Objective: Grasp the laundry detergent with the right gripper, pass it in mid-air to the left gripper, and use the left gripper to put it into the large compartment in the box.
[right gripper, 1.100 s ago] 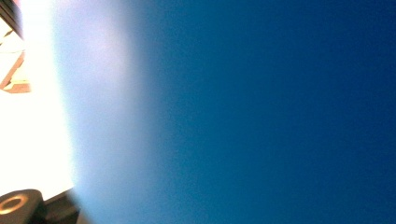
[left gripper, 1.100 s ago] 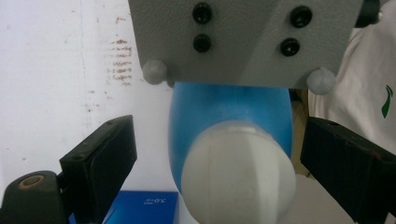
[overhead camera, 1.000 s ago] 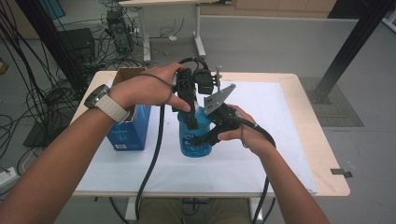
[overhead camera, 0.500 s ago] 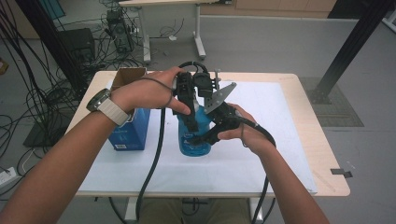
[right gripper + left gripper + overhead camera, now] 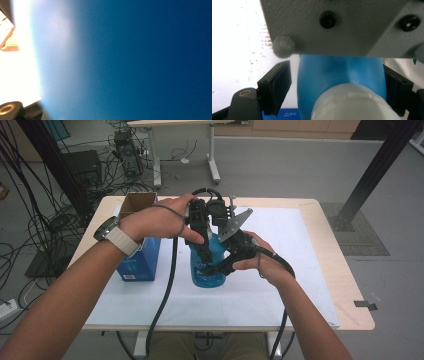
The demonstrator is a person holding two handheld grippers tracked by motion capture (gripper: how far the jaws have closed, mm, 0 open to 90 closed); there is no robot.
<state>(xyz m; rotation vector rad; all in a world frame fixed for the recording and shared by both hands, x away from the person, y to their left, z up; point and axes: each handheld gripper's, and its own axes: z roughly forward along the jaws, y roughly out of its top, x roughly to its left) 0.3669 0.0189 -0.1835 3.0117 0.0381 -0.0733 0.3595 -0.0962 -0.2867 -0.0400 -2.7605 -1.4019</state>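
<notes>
A blue bottle (image 5: 206, 271) stands on the white mat (image 5: 300, 250) in mid-table. My right gripper (image 5: 220, 266) comes in from the right and is shut on the bottle's body, whose blue wall (image 5: 137, 62) sits right against its camera. My left gripper (image 5: 205, 251) points down over the bottle's top. In the left gripper view the white cap (image 5: 352, 105) and the blue shoulder (image 5: 332, 72) lie between its jaws (image 5: 337, 86). Those jaws have just been closing. A gap still shows beside the left pad (image 5: 277, 87).
A blue carton (image 5: 140, 261) with an open cardboard top stands on the table just left of the bottle. Cables trail from both grippers over the near edge. The grey plate (image 5: 342, 25) of the right gripper hangs close in front of the left one. Desks and loose cables lie beyond the table.
The left gripper's jaws have drawn closer together around the bottle's top. Both hands and the bottle have stayed where they were.
</notes>
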